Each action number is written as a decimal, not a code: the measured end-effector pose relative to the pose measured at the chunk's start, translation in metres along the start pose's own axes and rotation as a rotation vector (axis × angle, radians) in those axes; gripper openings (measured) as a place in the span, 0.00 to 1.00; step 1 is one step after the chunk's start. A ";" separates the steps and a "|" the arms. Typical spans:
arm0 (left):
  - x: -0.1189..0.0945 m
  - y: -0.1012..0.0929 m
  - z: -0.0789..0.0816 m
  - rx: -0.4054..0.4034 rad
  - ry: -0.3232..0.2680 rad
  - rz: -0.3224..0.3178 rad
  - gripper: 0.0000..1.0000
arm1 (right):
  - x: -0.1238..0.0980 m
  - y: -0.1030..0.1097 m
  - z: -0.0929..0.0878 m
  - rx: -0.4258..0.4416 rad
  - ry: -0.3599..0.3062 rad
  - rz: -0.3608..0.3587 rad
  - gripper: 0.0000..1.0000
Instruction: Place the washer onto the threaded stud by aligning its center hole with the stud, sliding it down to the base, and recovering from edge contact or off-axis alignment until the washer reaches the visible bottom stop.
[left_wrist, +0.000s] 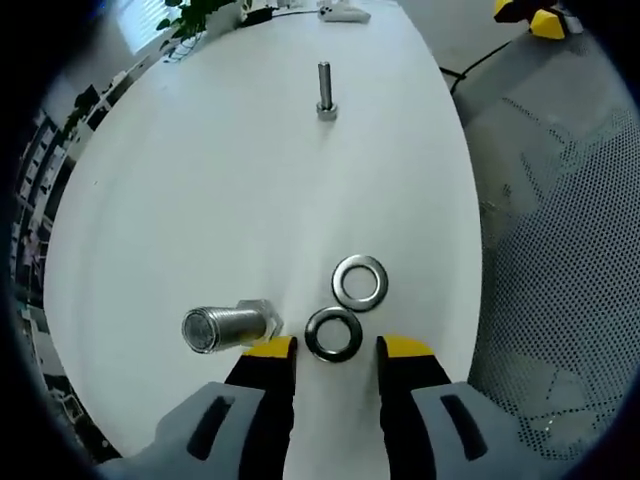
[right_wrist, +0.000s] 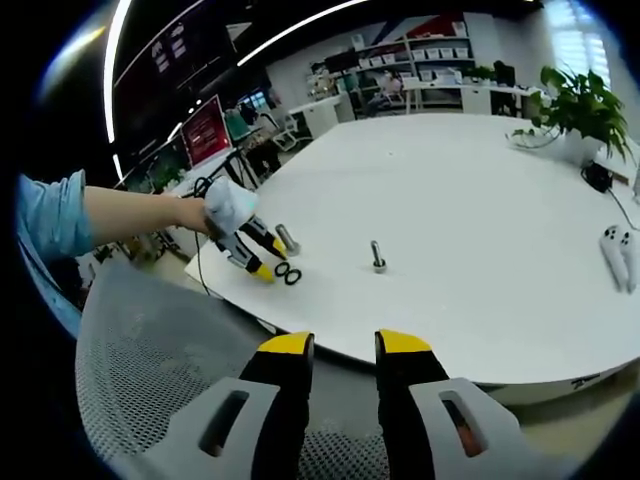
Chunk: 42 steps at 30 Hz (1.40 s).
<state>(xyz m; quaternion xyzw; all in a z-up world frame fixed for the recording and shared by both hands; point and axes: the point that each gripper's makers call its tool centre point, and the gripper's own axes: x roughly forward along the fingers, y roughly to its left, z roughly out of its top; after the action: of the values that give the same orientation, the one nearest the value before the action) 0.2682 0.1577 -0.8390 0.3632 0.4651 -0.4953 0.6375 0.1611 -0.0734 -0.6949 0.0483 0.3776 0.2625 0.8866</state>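
Two steel washers lie flat on the white table (left_wrist: 200, 180). The nearer washer (left_wrist: 333, 334) sits between the yellow tips of my left gripper (left_wrist: 337, 347), which is open and not touching it. The second washer (left_wrist: 360, 283) lies just beyond. A thick threaded stud (left_wrist: 222, 327) with a hex base stands left of the left fingertip. A slimmer upright stud (left_wrist: 325, 90) stands far across the table. In the right gripper view, a hand holds the left gripper (right_wrist: 262, 260) by the washers (right_wrist: 288, 272) and the thick stud (right_wrist: 287, 238). My right gripper (right_wrist: 345, 345) is open and holds nothing, off the table edge.
A grey mesh chair (left_wrist: 560, 300) stands beside the table's edge, also seen as the mesh chair (right_wrist: 150, 370) below my right gripper. The slim stud (right_wrist: 378, 257) stands mid-table. A potted plant (right_wrist: 580, 100) and white controllers (right_wrist: 620, 255) sit at the far right. Shelves and screens line the room behind.
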 end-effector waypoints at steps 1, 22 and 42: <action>0.000 0.000 0.000 -0.002 0.000 -0.001 0.31 | 0.000 0.000 0.000 0.001 -0.001 0.000 0.27; -0.010 0.004 0.004 0.028 -0.018 0.035 0.20 | 0.000 0.000 0.000 0.001 -0.002 0.000 0.26; -0.072 0.018 0.011 0.014 -0.051 0.093 0.20 | 0.000 0.000 0.001 -0.004 -0.008 0.002 0.26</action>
<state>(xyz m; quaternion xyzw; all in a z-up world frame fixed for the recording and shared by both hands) 0.2828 0.1730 -0.7671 0.3764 0.4277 -0.4774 0.6689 0.1620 -0.0732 -0.6940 0.0482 0.3735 0.2641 0.8879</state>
